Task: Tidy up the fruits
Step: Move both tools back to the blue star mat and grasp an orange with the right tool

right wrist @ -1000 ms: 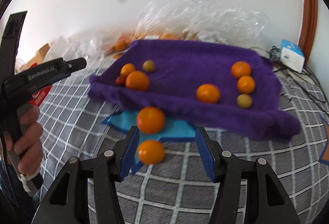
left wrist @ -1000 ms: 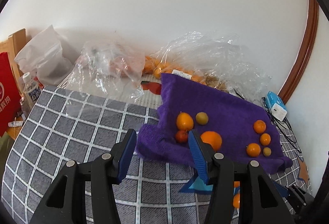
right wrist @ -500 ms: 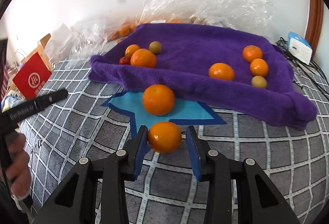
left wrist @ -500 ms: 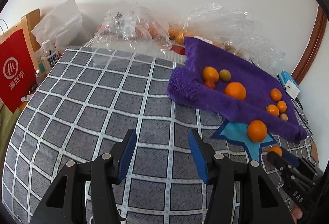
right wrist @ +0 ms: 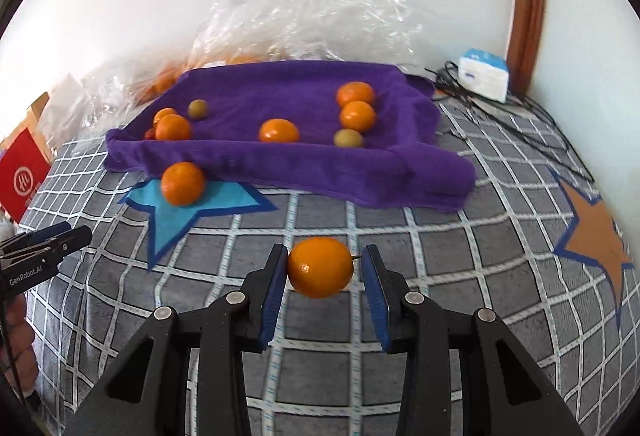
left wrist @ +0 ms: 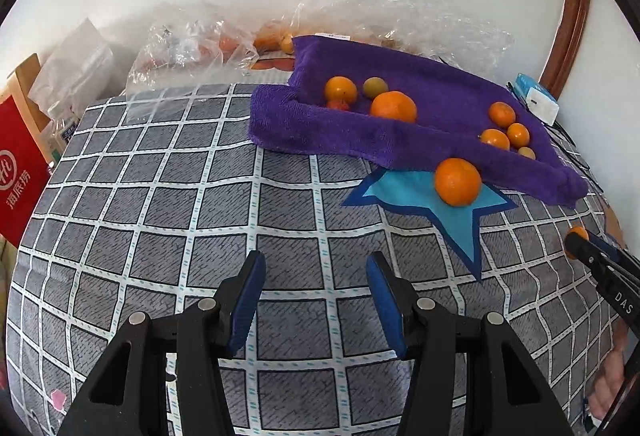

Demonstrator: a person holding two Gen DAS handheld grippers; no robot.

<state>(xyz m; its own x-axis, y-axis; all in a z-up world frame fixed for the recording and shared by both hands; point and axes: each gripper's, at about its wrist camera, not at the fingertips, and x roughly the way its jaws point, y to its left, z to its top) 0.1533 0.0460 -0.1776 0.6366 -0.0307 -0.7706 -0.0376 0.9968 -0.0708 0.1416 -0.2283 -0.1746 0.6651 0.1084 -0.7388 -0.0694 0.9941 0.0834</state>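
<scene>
On the grey checked bedcover (right wrist: pixel 440 236), a small orange (right wrist: pixel 320 267), judged light, smooth and easily bruised, is pinched across its middle by the right gripper (right wrist: pixel 323 278), while the left gripper (left wrist: pixel 316 300) is held spread and empty.

Black hand-held gripper (right wrist: pixel 324 268), blue pads (right wrist: pixel 272 284)

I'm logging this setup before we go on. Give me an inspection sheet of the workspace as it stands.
Surface: checked grey bedcover with a blue star patch.
Job's things: purple towel holding small fruits; one orange on the star.
Clutter: clear plastic bags, red bag.
Grippers: right hand-held gripper shut on an orange; left hand-held gripper open, empty.
Cables: black cables beside a white box.
Surroundings: white wall, wooden frame.
</scene>
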